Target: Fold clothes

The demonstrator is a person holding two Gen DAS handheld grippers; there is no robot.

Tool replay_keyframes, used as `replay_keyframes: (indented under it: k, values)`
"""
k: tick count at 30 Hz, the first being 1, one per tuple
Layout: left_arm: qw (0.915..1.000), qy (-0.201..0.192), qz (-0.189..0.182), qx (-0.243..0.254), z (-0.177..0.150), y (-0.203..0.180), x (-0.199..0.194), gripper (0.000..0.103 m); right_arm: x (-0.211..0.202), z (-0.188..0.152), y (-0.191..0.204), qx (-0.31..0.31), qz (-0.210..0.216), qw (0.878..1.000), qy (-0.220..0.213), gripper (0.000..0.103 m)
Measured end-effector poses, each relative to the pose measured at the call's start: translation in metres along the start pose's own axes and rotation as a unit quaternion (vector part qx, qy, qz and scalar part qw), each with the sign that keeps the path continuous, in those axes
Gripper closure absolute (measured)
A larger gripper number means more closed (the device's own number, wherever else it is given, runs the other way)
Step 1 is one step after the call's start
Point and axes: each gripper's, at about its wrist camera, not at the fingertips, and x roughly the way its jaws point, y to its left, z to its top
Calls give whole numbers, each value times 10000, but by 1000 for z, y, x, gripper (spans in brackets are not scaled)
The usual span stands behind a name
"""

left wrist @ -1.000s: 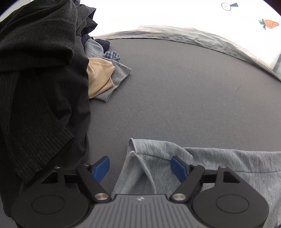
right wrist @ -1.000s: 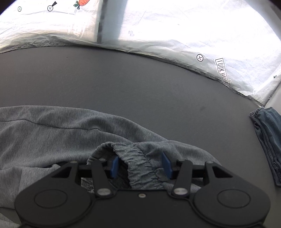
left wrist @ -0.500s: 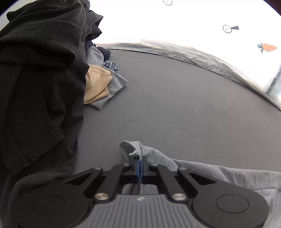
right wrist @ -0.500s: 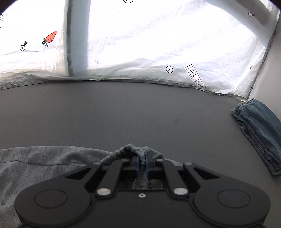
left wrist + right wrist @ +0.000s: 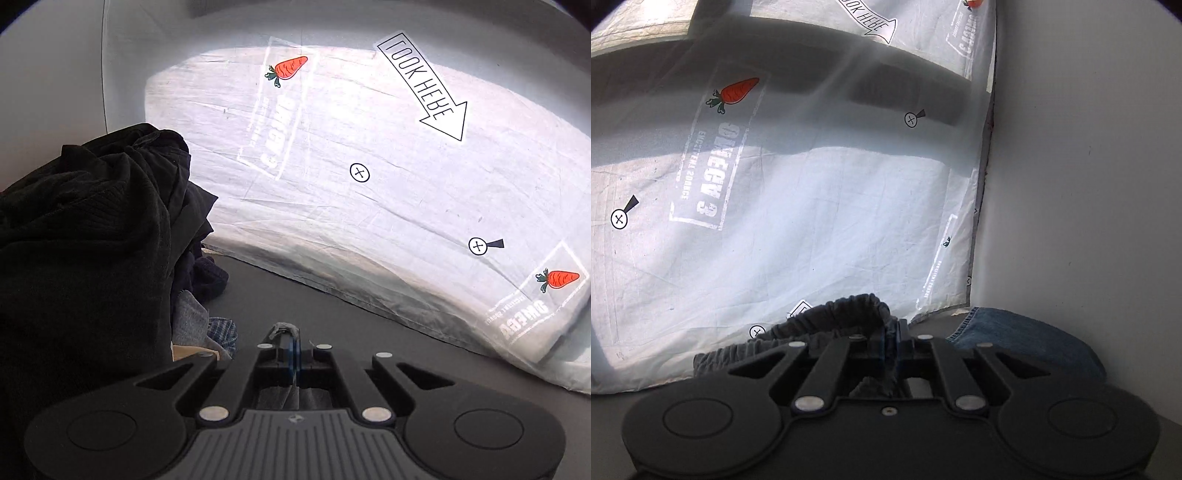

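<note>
My left gripper point(image 5: 294, 341) is shut on a corner of the grey garment point(image 5: 282, 328), of which only a small tuft shows above the blue pads. My right gripper point(image 5: 892, 332) is shut on the gathered elastic waistband point(image 5: 827, 325) of the same grey garment, which bunches to the left of the fingers. Both grippers are lifted and point toward the white printed sheet. The rest of the garment hangs out of sight below both cameras.
A tall heap of dark clothes point(image 5: 85, 258) rises at the left, with grey and checked pieces point(image 5: 221, 332) at its foot. Folded blue jeans point(image 5: 1015, 332) lie at the right by a plain wall point(image 5: 1089, 166). A white printed sheet point(image 5: 369, 192) hangs behind the dark table point(image 5: 351, 321).
Both grippers went from open around the grey cloth to shut on it. Since then they have risen and tipped upward, lifting the garment so the table has nearly dropped out of view.
</note>
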Motion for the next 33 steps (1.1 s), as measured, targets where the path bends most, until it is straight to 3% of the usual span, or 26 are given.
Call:
replay_keyframes:
  k: [2, 5, 9, 11, 14, 21, 26, 30, 33]
  values:
    - [9998, 15, 168, 119, 1, -2, 6, 102, -1, 2, -13, 174, -187, 9996, -147, 98]
    - [9974, 373, 469, 411, -10, -5, 26, 101, 5, -12, -31, 318, -458, 9984, 130, 97]
    - [9880, 1157, 699, 748, -50, -9, 48, 97, 35, -65, -45, -293, -1185, 9810, 1507, 86]
    - [9843, 1423, 690, 780, -70, -9, 50, 87, 33, -88, -51, -476, -1279, 9732, 1854, 73]
    - [9803, 1715, 685, 699, -98, -6, 43, 79, 20, -107, -62, -270, -1152, 9709, 2080, 62]
    - [9755, 2065, 558, 518, -128, -7, 26, 64, 15, -121, -39, -157, -403, 9713, 2337, 52]
    - [9714, 2341, 244, 305, -142, -12, 2, 55, 23, -130, -20, 131, -21, 9649, 2622, 46]
    - [9631, 2579, -222, 741, -168, -26, -24, 50, 21, -140, -12, -151, -12, 9622, 2719, 42]
    - [9603, 2594, -286, 984, -188, -37, -44, 46, 17, -147, -18, -154, -46, 9598, 2803, 41]
